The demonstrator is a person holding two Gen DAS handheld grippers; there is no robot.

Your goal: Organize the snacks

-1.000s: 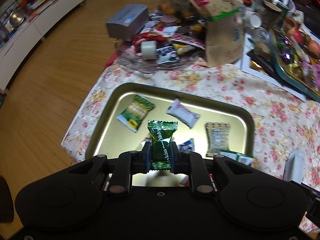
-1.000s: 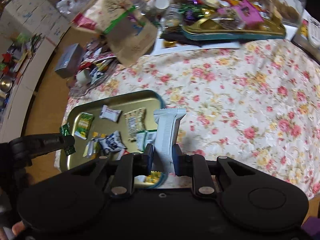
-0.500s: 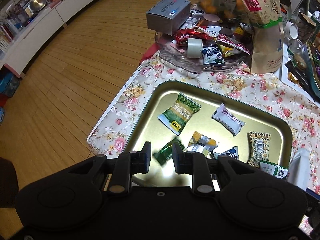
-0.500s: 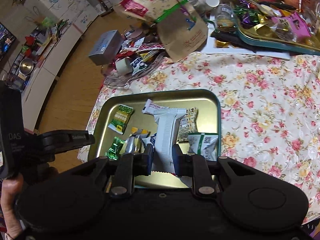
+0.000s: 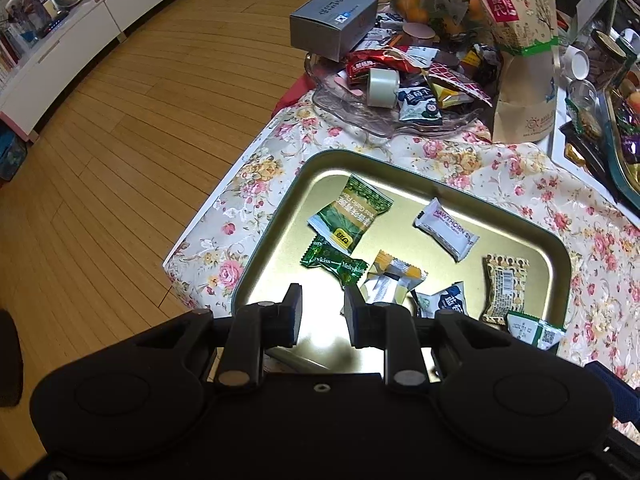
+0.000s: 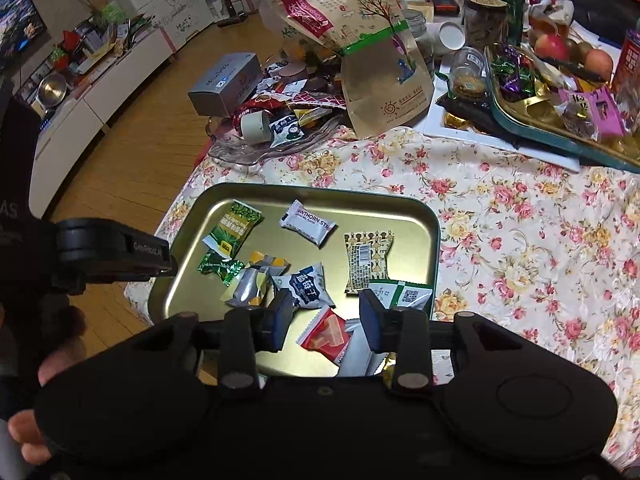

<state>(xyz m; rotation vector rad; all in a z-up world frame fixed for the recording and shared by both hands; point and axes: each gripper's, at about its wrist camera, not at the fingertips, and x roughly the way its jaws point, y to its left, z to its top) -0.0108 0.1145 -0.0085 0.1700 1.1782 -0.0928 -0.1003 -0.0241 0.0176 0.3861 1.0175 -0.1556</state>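
Note:
A gold tray (image 5: pixel 400 184) (image 6: pixel 360 212) lies on the floral tablecloth and holds several wrapped snacks. Among them, a green Melkiss candy (image 5: pixel 334 262) (image 6: pixel 219 266) lies flat just beyond my left gripper (image 5: pixel 323 310), which is open and empty over the tray's near left part. My right gripper (image 6: pixel 326 318) hangs over the tray's near edge, its jaws opening. A grey-white bar wrapper (image 6: pixel 354 356) lies loose below them beside a red packet (image 6: pixel 324 330), with no pad touching it. In the right wrist view the left gripper (image 6: pixel 120 252) shows at the left.
A glass dish (image 5: pixel 360 120) piled with snacks, a grey box (image 5: pixel 332 28) and a tall kraft bag (image 5: pixel 524 80) stand behind the tray. A second, cluttered tray (image 6: pixel 560 136) sits at the back right. The table edge drops to wooden floor (image 5: pixel 120 160) on the left.
My left gripper opened and the green candy dropped onto the tray. My right gripper swung over the tray and let go of the grey-white bar, which now lies at the near edge.

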